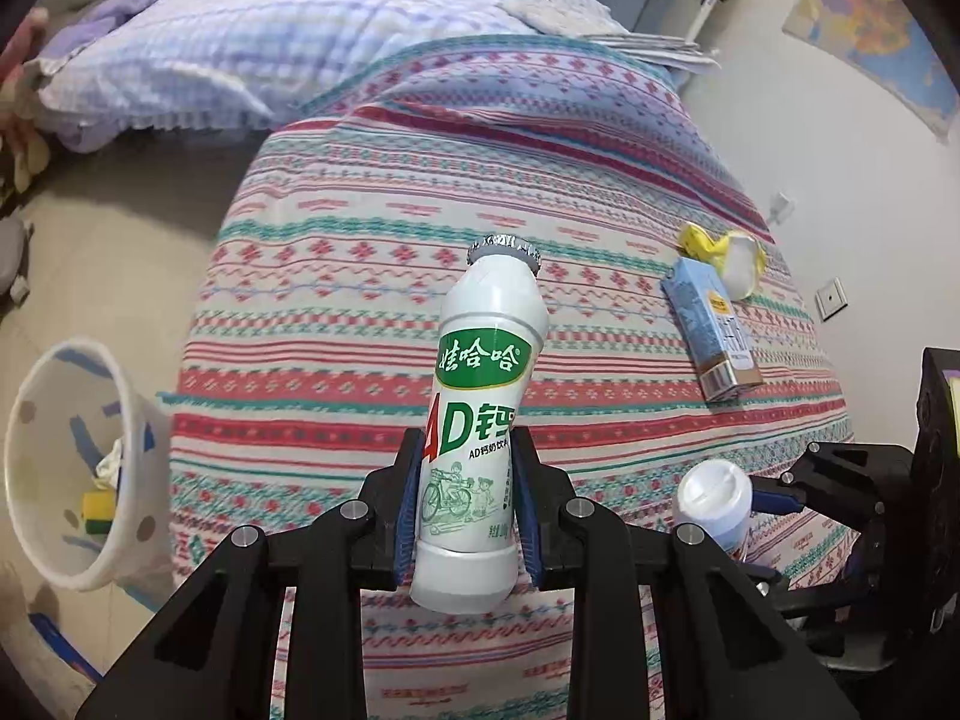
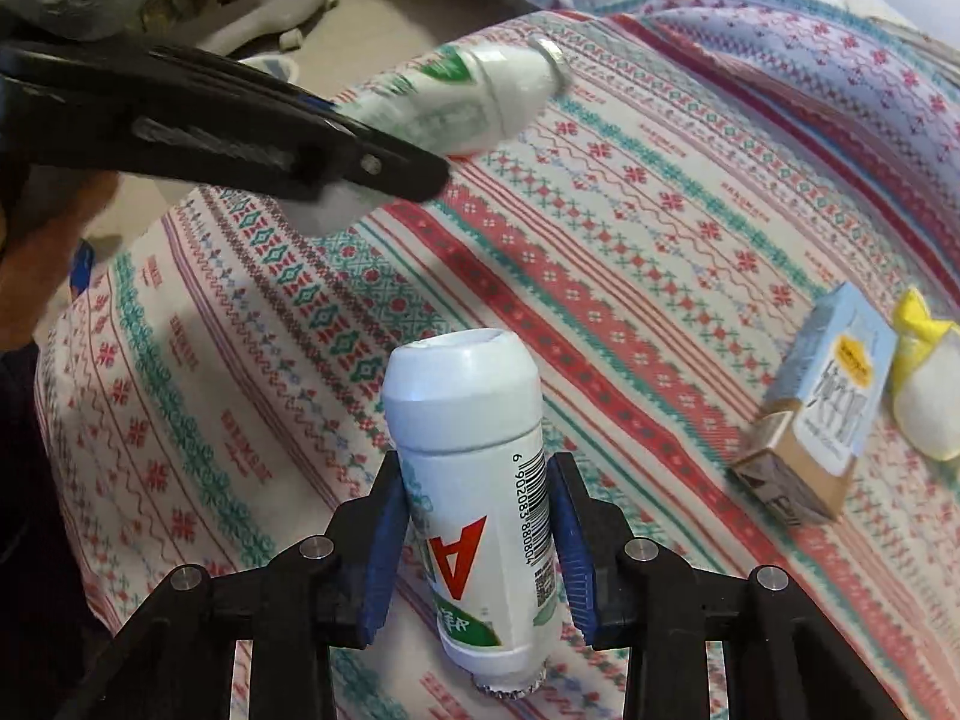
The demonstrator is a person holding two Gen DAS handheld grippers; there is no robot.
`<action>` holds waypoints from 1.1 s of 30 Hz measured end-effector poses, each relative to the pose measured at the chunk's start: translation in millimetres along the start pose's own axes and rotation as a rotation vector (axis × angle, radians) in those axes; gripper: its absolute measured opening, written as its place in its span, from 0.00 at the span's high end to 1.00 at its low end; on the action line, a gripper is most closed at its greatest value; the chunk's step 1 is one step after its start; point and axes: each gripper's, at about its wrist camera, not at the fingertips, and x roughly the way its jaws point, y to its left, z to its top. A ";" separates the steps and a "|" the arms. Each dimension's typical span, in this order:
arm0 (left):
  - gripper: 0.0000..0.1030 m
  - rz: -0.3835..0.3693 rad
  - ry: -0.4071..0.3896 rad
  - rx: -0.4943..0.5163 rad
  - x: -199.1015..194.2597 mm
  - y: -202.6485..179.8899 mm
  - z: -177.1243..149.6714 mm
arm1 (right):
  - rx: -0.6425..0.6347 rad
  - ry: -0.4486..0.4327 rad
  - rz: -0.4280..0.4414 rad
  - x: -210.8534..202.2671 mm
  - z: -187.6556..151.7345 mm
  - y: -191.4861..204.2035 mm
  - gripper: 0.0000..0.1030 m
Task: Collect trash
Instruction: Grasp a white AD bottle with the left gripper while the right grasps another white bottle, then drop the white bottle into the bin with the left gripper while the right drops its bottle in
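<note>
**Two drink bottles held above the bed, more trash on the cover**

The left gripper (image 1: 468,504) pinches a white drink bottle (image 1: 480,420) around its lower body, blue pads pressed against both sides. The bottle stands nearly upright between the fingers, leaning slightly, its crimped foil cap (image 1: 505,249) at the top and its green label facing the camera. It hangs above the patterned bed cover (image 1: 420,180).

The right gripper (image 2: 474,546) clamps a second bottle (image 2: 474,480) of the same kind. This one is turned over: its flat base points away from the camera and its foil cap (image 2: 507,687) sits low near the fingers' root. A barcode runs along its side. In the right wrist view the left gripper appears at the upper left, blurred, with its bottle sticking out sideways over the bed.

On the cover, toward the far right, a light blue drink carton (image 1: 714,330) lies flat. Just beside it, touching or nearly so, sits a crumpled yellow and white wrapper (image 1: 729,258).

On the floor to the left of the bed, a white bin (image 1: 78,474) with blue and grey marks tilts its opening toward the camera. Some scraps lie inside, including something yellow and green. A pale checked quilt (image 1: 240,42) is heaped at the far end of the bed.
</note>
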 end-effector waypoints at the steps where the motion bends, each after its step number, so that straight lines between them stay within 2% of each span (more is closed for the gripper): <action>1: 0.71 0.001 -0.002 -0.009 -1.7 3.9 -1.0 | 0.007 0.000 -0.001 0.9 0.7 2.7 0.61; 7: 0.71 0.006 -0.028 -0.068 -18.3 32.9 -6.5 | 0.070 -0.031 0.037 4.6 9.2 2.0 0.61; 12: 0.71 0.010 -0.057 -0.153 -35.9 71.7 -12.3 | 0.131 -0.066 0.075 6.6 16.3 4.5 0.61; 22: 0.71 0.029 -0.128 -0.349 -74.3 159.3 -33.1 | 0.201 -0.119 0.158 15.7 38.1 24.4 0.61; 33: 0.71 0.032 -0.147 -0.570 -92.9 243.0 -52.8 | 0.221 -0.156 0.218 33.4 72.5 57.8 0.61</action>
